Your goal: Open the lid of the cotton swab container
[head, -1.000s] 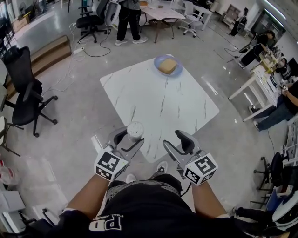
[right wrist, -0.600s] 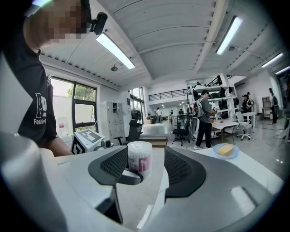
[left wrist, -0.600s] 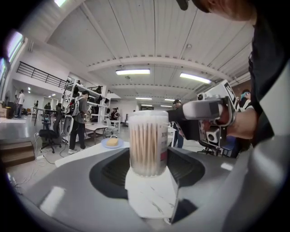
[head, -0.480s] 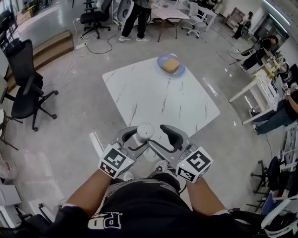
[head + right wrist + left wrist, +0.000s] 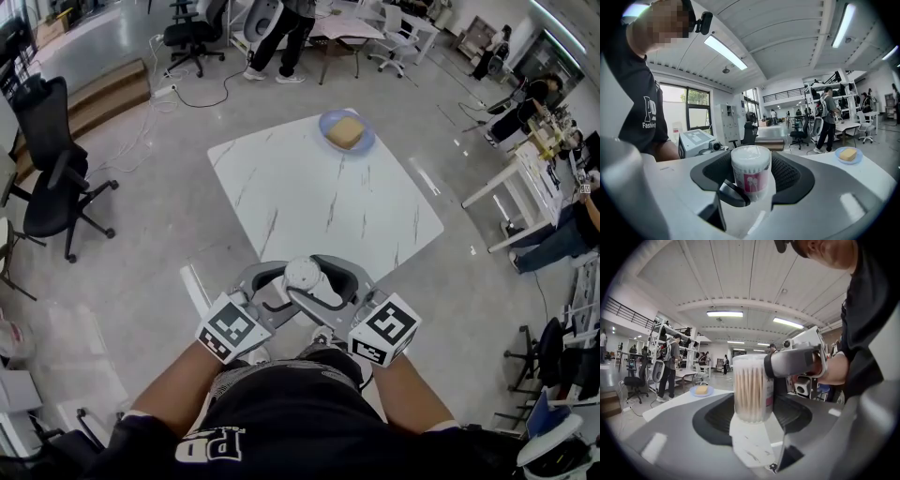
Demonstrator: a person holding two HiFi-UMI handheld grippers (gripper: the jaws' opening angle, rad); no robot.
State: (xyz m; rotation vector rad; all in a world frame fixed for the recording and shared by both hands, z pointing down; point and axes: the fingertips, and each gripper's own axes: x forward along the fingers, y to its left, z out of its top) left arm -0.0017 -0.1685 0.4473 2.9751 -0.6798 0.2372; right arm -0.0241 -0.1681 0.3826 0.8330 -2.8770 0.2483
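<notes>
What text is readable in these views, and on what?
"PD": person's black shirt.
"Fashion": smaller line below it, rest cut off.
Pink label on the cotton swab container: swab drawings, print too small to read.
Marker cubes, left and right: patterns, no letters.

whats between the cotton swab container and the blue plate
Only bare marble tabletop, from the cotton swab container to the blue plate, per the head view.
</notes>
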